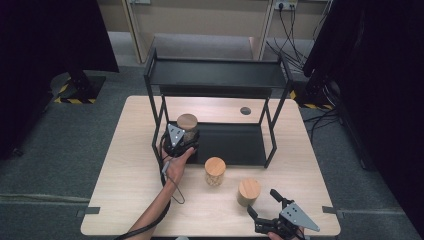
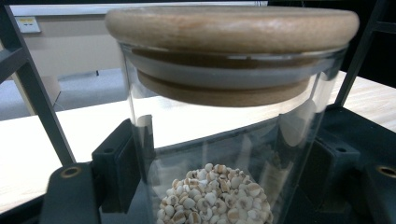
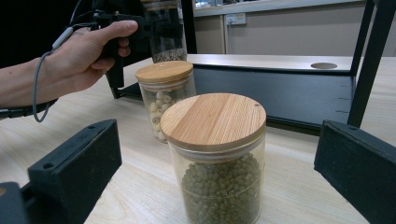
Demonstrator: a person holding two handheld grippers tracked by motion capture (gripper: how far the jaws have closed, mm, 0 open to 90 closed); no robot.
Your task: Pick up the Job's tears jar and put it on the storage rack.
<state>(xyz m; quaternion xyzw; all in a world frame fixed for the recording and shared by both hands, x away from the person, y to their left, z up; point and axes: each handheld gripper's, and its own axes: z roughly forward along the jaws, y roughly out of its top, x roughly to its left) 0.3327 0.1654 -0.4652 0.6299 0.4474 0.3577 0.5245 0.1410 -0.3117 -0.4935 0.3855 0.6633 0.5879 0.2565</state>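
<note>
A glass jar of pale grains point(image 2: 219, 196) with a wooden lid point(image 1: 187, 121) sits between the jaws of my left gripper point(image 1: 182, 140), which is shut on it at the left front corner of the black shelf's lower plate point(image 1: 235, 142). That held jar point(image 3: 163, 39) stands behind the others in the right gripper view. A jar of pale beans point(image 1: 215, 171) stands on the table in front of the shelf. A jar of green beans point(image 3: 217, 158) stands just ahead of my right gripper point(image 1: 262, 201), which is open, its jaws wide on either side of the jar and apart from it.
The black two-tier metal shelf point(image 1: 215, 74) takes up the far half of the wooden table point(image 1: 130, 190). A round cable hole point(image 1: 245, 110) lies in the tabletop behind it. The person's left forearm point(image 1: 155, 210) crosses the front left of the table.
</note>
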